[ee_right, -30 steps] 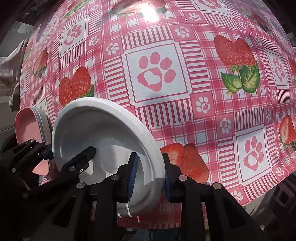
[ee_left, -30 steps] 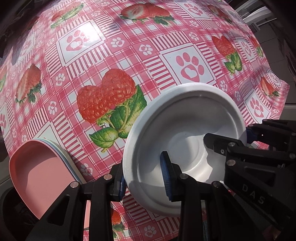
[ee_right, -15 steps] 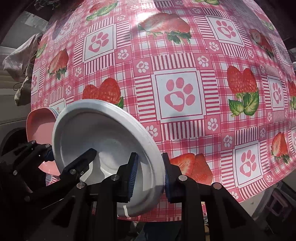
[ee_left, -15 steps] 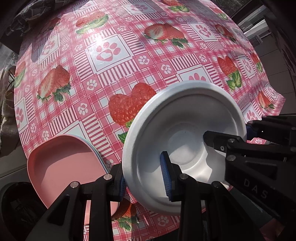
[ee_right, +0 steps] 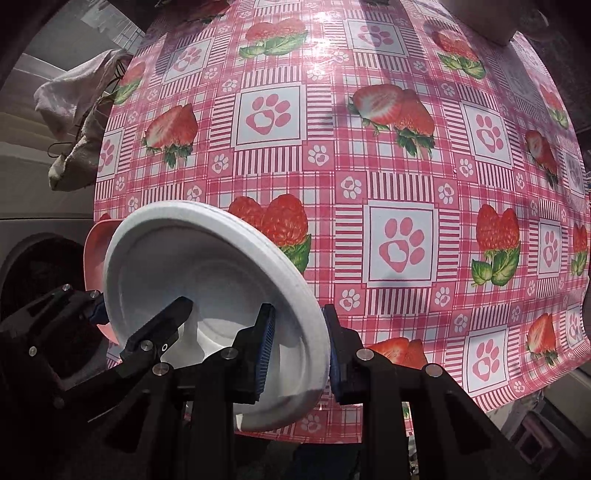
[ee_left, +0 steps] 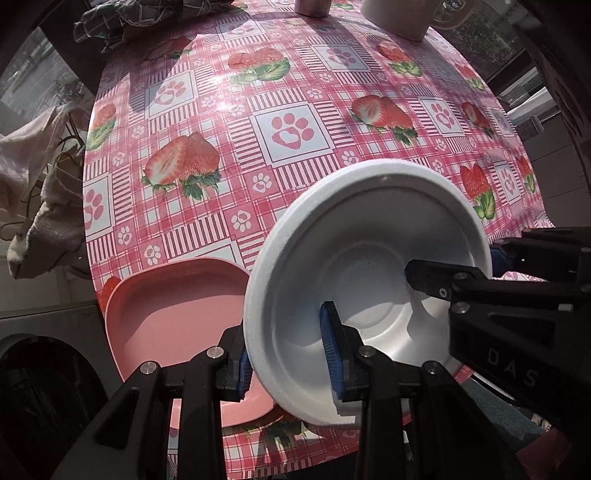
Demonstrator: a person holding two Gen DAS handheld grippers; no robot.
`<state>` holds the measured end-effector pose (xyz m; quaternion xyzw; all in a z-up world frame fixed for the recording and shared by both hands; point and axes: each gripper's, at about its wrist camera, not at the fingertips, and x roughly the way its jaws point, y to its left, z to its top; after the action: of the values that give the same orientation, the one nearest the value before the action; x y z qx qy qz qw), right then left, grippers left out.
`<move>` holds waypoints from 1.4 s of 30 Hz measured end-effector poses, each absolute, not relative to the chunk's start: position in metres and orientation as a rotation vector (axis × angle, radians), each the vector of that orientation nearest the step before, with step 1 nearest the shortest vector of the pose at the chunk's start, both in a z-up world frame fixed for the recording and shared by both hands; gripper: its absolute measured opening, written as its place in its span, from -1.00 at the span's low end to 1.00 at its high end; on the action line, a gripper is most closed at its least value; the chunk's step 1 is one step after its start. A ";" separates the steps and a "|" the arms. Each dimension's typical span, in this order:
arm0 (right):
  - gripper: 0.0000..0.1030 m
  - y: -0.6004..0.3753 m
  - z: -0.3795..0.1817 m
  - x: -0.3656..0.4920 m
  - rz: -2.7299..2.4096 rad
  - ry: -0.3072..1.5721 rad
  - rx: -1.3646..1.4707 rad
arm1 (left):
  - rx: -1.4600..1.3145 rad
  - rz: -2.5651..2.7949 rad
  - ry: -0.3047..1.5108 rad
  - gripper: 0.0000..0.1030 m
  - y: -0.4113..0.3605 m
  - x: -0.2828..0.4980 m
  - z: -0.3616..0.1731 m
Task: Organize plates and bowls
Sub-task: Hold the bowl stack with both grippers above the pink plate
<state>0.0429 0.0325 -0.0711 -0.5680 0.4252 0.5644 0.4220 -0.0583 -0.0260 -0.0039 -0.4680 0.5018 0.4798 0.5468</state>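
Note:
A white foam bowl (ee_left: 369,258) is held up above the table between both grippers. My left gripper (ee_left: 288,354) is shut on its left rim. My right gripper (ee_right: 295,354) is shut on its right rim, and its black fingers (ee_left: 443,284) reach in from the right in the left wrist view. The bowl (ee_right: 207,280) also fills the lower left of the right wrist view. A pink plate (ee_left: 170,317) lies on the table's near left edge, just left of and below the bowl. It peeks out behind the bowl in the right wrist view (ee_right: 94,243).
The table wears a pink checked cloth (ee_left: 288,133) with strawberries and paw prints. A white mug (ee_left: 399,18) and a pink cup (ee_left: 310,6) stand at the far edge. Crumpled cloths (ee_left: 40,199) hang off to the left.
Both grippers have lifted the white bowl and drawn back from the table. More of the table and the whole pink plate have come into view.

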 end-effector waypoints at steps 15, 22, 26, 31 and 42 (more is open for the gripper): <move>-0.47 0.030 -0.089 -0.022 1.557 0.961 -1.542 | -1.199 1.306 1.105 -0.30 -0.036 -0.104 0.004; -0.47 0.023 -0.082 -0.048 1.617 0.903 -1.586 | -1.222 1.368 1.072 -0.31 -0.041 -0.129 0.011; -0.47 0.021 -0.083 -0.062 1.638 0.891 -1.612 | -1.240 1.390 1.070 -0.30 -0.047 -0.140 0.011; -0.47 0.014 -0.090 -0.075 1.652 0.881 -1.660 | -1.273 1.407 1.070 -0.31 -0.055 -0.152 0.007; -0.45 0.008 -0.108 -0.089 1.641 0.869 -1.730 | -1.327 1.412 1.098 -0.31 -0.058 -0.162 -0.010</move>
<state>-0.0890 0.0085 -0.1080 -0.6509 0.3270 0.6173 0.2973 -0.1618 -0.0577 -0.0102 -0.5347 0.4423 0.5687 0.4416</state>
